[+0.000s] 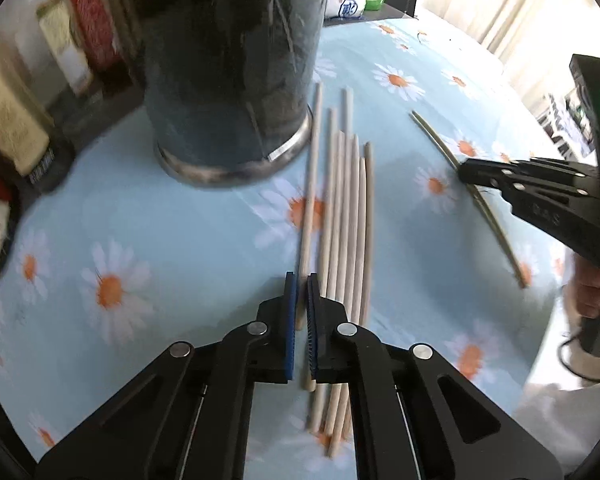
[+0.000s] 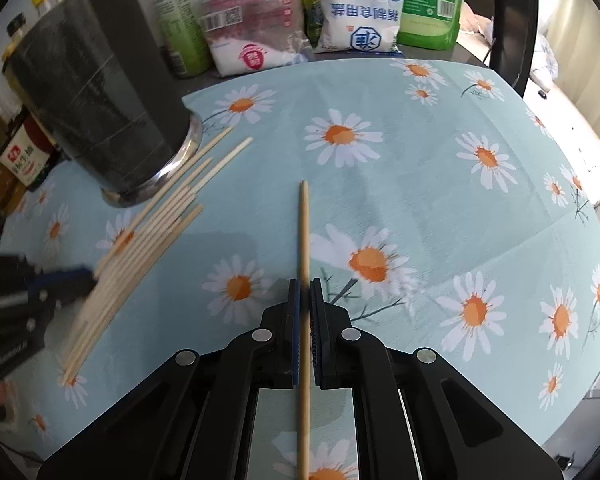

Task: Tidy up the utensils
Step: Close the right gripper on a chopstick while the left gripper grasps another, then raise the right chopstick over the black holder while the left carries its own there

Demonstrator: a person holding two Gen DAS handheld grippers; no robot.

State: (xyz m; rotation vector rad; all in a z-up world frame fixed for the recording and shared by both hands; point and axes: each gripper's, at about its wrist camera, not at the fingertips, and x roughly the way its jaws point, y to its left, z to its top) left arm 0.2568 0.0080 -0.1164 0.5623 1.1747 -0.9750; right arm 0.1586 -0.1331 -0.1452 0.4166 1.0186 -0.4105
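Several wooden chopsticks [image 1: 348, 220] lie side by side on the daisy tablecloth [image 1: 140, 220], just right of a tall dark utensil holder [image 1: 228, 100] with a metal base. My left gripper [image 1: 301, 292] is shut on the leftmost chopstick [image 1: 310, 184] of the row, near its close end. My right gripper [image 2: 304, 292] is shut on a single chopstick [image 2: 303, 232] that points away from me, apart from the pile [image 2: 140, 248]. In the left wrist view the right gripper [image 1: 464, 172] holds that chopstick [image 1: 432, 132] to the right of the row. The holder [image 2: 100, 100] stands at the far left in the right wrist view.
Bags of salt and sugar [image 2: 360, 8] and green packets stand along the table's far edge. Sauce bottles [image 2: 20, 152] crowd the left side behind the holder. A hand [image 1: 588, 292] grips the right tool's handle. The cloth [image 2: 420, 184] stretches right of the held chopstick.
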